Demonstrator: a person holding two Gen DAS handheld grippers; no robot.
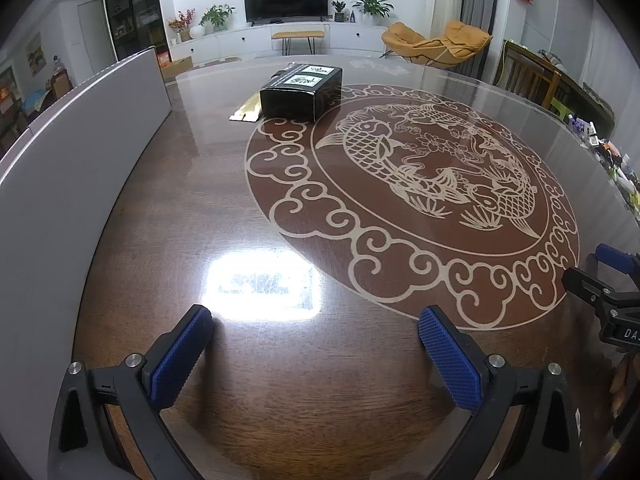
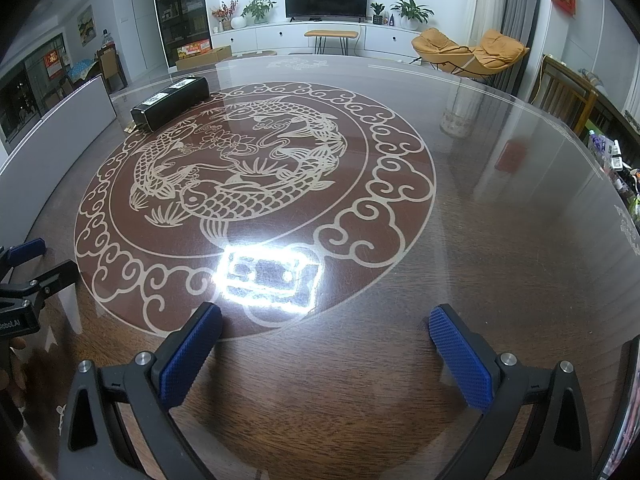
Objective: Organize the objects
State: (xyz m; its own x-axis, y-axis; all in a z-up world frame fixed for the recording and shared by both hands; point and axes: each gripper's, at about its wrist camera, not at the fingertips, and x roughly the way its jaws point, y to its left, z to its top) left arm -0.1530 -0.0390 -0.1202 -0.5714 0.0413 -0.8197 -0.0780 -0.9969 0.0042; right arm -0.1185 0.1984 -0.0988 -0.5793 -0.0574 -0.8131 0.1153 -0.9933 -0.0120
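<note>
Both tools, left tool and right tool, gape empty; black box lies lengthwise away.

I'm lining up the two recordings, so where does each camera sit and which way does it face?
Left wrist: on the left gripper, low over the table, facing the TV wall; its blue fingers stand open, and the right gripper pokes in at the right edge.
Right wrist: on the right gripper, same heading; its fingers stand open, the left gripper at the left edge.
Both show the black box, fish medallion and television.
</note>
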